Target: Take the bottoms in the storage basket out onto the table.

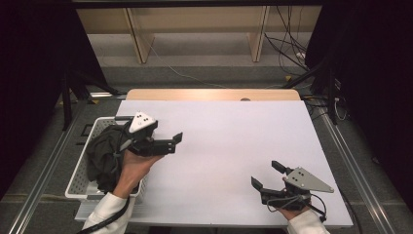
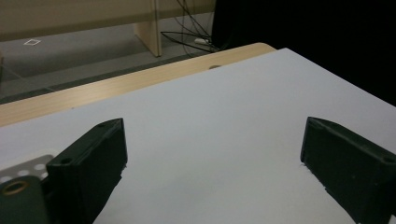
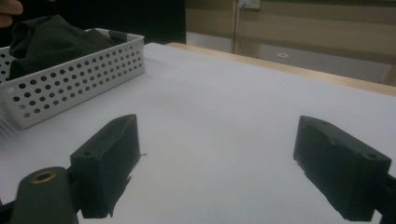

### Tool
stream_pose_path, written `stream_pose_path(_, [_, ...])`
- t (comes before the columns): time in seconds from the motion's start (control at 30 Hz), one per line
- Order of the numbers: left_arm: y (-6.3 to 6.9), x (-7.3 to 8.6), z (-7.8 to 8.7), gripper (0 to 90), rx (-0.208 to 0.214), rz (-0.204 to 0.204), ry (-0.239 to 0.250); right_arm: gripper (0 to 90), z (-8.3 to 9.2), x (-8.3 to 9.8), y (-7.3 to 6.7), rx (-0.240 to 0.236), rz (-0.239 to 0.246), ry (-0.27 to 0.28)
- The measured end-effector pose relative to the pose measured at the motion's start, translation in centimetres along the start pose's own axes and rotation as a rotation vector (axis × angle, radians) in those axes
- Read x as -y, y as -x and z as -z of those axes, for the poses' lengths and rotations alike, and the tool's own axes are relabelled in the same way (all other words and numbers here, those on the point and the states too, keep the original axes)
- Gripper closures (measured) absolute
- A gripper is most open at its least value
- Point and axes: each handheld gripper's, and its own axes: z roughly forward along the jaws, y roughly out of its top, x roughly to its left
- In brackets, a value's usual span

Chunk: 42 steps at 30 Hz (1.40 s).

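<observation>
- The left gripper (image 1: 178, 138) sits up over the left part of the table, just right of the basket, jaws aimed toward the middle of the table. In the left gripper view they're spread wide apart with bare white surface between them, so it's released and carrying nothing.
- The right gripper (image 1: 267, 174) is down at the near right part of the table, held in the person's right hand (image 1: 292, 210). Its jaws are also spread wide, nothing between them, and they point toward the left side.
- The left hand (image 1: 132, 168) comes up from the bottom with a white sleeve (image 1: 103, 214) showing, and part of it overlaps the basket's near right corner.
- The white perforated basket (image 1: 78, 176) hangs out at the table's left edge. A dark crumpled cloth (image 1: 103, 152) is bunched up inside it; in the right gripper view it pokes above the rim.
- The table (image 1: 229, 146) has a white top, with a wooden strip (image 1: 209, 94) along the far edge.
- Behind the table there's some cables (image 1: 287, 44) on the floor.
</observation>
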Motion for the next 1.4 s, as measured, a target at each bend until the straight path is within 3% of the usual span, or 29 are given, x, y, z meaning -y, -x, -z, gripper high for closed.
stream_pose_path(0.03, [-0.2,-0.1,-0.2,7.9,-0.009,0.011,-0.021,15.4,0.0,0.0,0.0,0.000,-0.003,0.002])
stream_pose_path(0.13, [-0.9,0.0,-0.7,6.7,-0.098,-0.030,-0.097,15.4,0.1,0.0,0.1,0.000,-0.005,0.003])
stream_pose_path(0.23, [-2.4,0.3,-0.5,7.0,-0.122,0.029,-0.109,15.4,0.1,0.0,0.1,-0.004,0.000,0.007])
stream_pose_path(0.43, [-5.4,0.1,0.6,7.1,-0.188,0.074,-0.162,15.4,0.2,-0.1,-0.1,-0.010,0.015,0.009])
stream_pose_path(0.53, [-6.7,0.2,1.3,9.4,-0.255,0.094,-0.164,15.4,0.2,-0.1,0.0,-0.011,0.013,0.007])
stream_pose_path(0.67, [-8.5,0.5,1.7,9.5,-0.296,0.128,-0.222,15.4,0.1,-0.1,-0.1,-0.011,0.018,0.003])
stream_pose_path(0.77, [-9.9,0.7,2.1,9.5,-0.310,0.165,-0.259,15.4,0.1,-0.1,-0.2,-0.013,0.027,0.004])
stream_pose_path(1.03, [-12.1,1.6,2.7,6.0,-0.354,0.216,-0.367,15.5,0.0,0.0,-0.2,-0.015,0.042,-0.012])
stream_pose_path(1.4, [-12.9,3.2,1.6,3.3,-0.336,0.198,-0.552,16.0,-0.2,0.1,-0.4,-0.020,0.070,-0.025])
